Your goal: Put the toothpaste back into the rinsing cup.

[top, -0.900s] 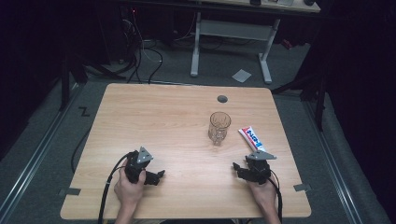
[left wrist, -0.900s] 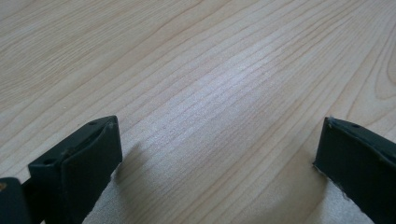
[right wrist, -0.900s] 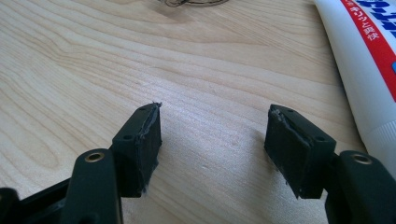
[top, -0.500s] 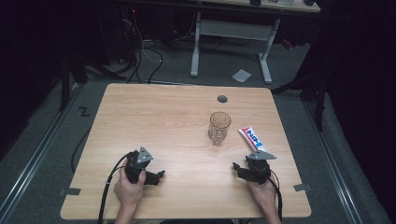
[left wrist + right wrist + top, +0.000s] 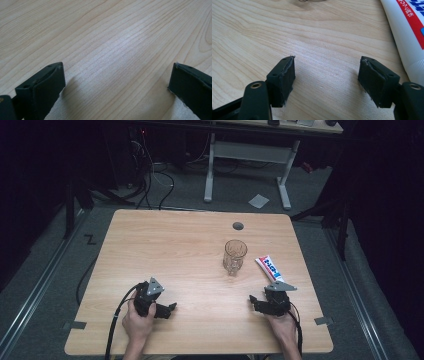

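Resting before any grasp: both grippers sit low at the near edge, nothing held; judged the opening step, a reach not yet begun.

Tabletop (image 5: 165,245): pale wood grain, carries everything listed below.

Left gripper (image 5: 170,309): near-left part of the tabletop, held in the person's left hand (image 5: 137,322). Jaws spread wide in the left gripper view, bare wood between them. Well apart from the other items.

Right gripper (image 5: 254,301): near-right part of the tabletop, jaws spread wide, nothing between them but wood.

Glass (image 5: 234,256): clear, upright, standing beyond the right gripper and a little toward the middle; apart from the tube.

Toothpaste tube (image 5: 269,268): white with red and blue print, lying flat just beyond the right gripper. In the right gripper view the toothpaste tube (image 5: 409,32) lies ahead and outside the right-hand jaw, not between the two.

Next move, as judged: the right gripper shifts sideways and forward so the open jaws straddle the tube, then close across its width.
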A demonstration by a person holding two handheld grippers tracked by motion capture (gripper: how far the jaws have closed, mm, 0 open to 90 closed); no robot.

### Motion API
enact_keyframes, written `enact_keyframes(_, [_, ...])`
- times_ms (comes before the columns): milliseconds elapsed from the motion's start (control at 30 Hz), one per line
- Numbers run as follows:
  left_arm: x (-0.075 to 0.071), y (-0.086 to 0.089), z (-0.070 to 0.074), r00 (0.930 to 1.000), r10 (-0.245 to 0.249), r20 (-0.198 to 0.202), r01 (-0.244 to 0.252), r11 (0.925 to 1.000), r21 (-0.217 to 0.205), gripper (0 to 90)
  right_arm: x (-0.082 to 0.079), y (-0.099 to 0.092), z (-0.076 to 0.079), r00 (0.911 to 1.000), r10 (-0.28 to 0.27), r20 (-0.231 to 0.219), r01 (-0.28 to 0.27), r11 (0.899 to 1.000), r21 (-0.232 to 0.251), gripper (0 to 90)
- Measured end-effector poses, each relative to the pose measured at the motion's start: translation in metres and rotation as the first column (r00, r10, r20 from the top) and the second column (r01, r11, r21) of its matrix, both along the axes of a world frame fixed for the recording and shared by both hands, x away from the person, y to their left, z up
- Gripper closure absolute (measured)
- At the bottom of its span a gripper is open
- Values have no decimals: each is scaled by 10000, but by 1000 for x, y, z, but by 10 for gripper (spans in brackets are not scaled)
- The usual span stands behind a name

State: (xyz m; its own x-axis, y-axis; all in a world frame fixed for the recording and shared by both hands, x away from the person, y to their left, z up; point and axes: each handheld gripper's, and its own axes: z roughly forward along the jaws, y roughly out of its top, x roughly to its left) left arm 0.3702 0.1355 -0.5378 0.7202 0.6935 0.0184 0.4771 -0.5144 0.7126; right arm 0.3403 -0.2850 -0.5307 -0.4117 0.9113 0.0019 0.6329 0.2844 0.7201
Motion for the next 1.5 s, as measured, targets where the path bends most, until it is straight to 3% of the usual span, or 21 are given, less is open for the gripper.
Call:
enact_keyframes(100, [0, 0, 0, 10000, -8, 0, 8, 10000, -4, 8, -1, 0, 0, 10000, -42, 21, 42, 10000, -2, 293])
enact_keyframes(333, [0, 0, 0, 10000, -37, 8, 37, 10000, 0, 8, -7, -8, 5, 9997, -162, 176, 151, 9979, 636, 285])
enact_keyframes(800, [1, 0, 0, 10000, -37, -69, 37, 10000, -43, 8, -20, -21, 12, 9986, -378, 383, 350, 9968, 714, 288])
enact_keyframes(1000, [2, 1, 0, 9997, -39, -248, 36, 9999, -118, 7, -24, -32, 16, 9954, -716, 642, 660, 9941, 865, 317])
enact_keyframes(1500, [3, 1, -1, 9996, -24, -265, 20, 9999, -129, 6, -31, -51, 25, 9832, -1428, 1139, 1313, 9860, 1027, 357])
